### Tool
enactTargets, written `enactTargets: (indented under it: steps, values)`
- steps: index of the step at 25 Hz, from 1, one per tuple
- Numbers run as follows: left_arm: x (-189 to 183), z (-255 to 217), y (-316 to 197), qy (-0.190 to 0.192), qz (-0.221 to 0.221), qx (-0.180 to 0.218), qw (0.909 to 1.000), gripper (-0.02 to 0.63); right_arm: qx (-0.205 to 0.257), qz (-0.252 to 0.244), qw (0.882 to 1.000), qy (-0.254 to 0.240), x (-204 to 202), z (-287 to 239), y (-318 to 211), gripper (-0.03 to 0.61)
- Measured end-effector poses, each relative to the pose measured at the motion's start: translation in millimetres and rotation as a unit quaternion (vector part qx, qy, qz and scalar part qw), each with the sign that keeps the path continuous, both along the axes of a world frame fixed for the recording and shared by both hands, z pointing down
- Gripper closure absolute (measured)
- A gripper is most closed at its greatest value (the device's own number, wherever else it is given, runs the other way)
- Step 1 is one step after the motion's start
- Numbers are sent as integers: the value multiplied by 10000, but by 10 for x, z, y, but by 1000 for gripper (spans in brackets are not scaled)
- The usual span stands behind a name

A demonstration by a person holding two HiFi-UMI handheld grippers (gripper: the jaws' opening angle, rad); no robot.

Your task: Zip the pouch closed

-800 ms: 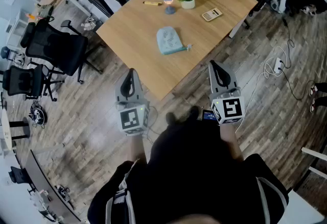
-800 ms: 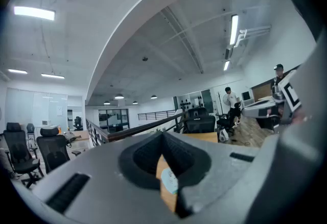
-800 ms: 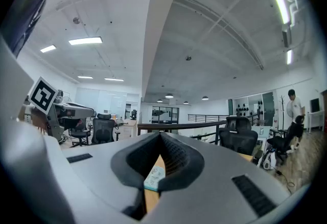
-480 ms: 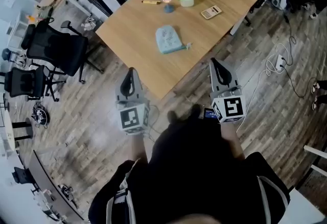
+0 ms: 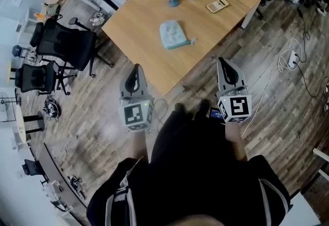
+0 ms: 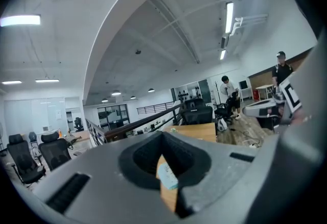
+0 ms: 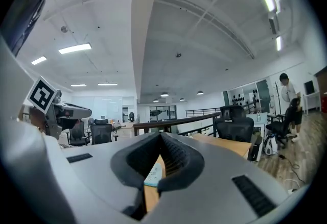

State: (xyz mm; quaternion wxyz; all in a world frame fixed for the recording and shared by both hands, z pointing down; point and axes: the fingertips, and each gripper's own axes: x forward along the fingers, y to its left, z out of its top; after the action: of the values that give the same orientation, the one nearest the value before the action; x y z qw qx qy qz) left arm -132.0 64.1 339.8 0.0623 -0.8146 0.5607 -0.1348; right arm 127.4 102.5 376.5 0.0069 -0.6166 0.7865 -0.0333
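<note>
Light-blue fabric pouch (image 5: 173,34) lies flat on the wooden counter (image 5: 139,39), unmoved. The left hand-held gripper (image 5: 135,67) and right hand-held gripper (image 5: 223,60), jaws together and empty, remain flanking the near corner, well apart from the pouch.

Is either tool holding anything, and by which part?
Nothing is held: left tool and right tool are shut, empty; the light blue pouch lies on the wooden table, untouched.

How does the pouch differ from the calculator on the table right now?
The pouch is pale blue and the larger; the calculator is beige and smaller. The pouch lies near the middle of the table; the calculator sits farther off, near the edge on the person's right. Both lie flat, with nothing resting on them.
</note>
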Motion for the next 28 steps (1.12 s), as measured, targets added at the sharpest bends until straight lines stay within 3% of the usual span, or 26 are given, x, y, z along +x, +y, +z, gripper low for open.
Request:
enactTargets:
  steps: [6,13,23,28]
  values:
    - [-18,71,-89,-38,-7,-63,10000,614,-25,-69,9999,-79,-45,79,-96,563]
    - [-293,298,-460,140,-7,-221,9997,615,-175,-102,9997,136,-369,151,-486,563]
    - [-604,512,-1481,763,669,-437,9939,615,-352,-126,9967,721,-1096,22,-1543,563]
    - [-596,626,-1765,1003,664,-626,9908,615,-527,-256,9946,862,-1197,78,-1875,563]
